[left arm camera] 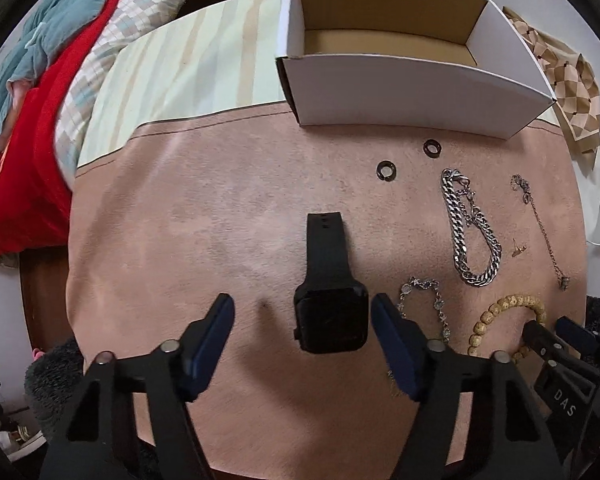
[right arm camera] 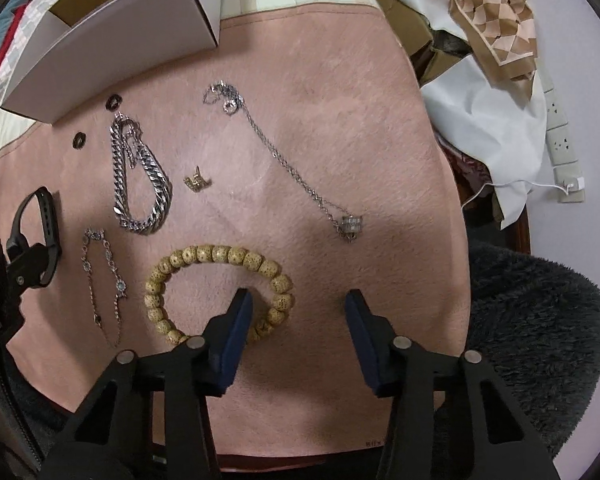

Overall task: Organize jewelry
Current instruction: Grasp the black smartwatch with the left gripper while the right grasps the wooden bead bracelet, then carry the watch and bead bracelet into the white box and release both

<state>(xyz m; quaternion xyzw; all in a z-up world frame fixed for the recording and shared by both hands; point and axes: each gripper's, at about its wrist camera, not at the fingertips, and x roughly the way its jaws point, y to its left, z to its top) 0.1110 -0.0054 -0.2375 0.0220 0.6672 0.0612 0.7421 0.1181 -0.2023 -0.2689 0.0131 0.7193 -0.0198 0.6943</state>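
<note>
A white cardboard box (left arm camera: 412,92) stands open at the far edge of the pink felt mat (left arm camera: 220,208). The left gripper (left arm camera: 302,320) straddles the black square smartwatch (left arm camera: 332,316), jaws apart, not touching. The right gripper (right arm camera: 298,312), half-spread, has one finger inside the tan wooden bead bracelet (right arm camera: 220,256), gripping nothing.

Both my wrist cams look straight down, close over the pink mat (left arm camera: 220,208); both catch the silver chain bracelet (left arm camera: 470,232) and cardboard box (right arm camera: 112,40).
</note>
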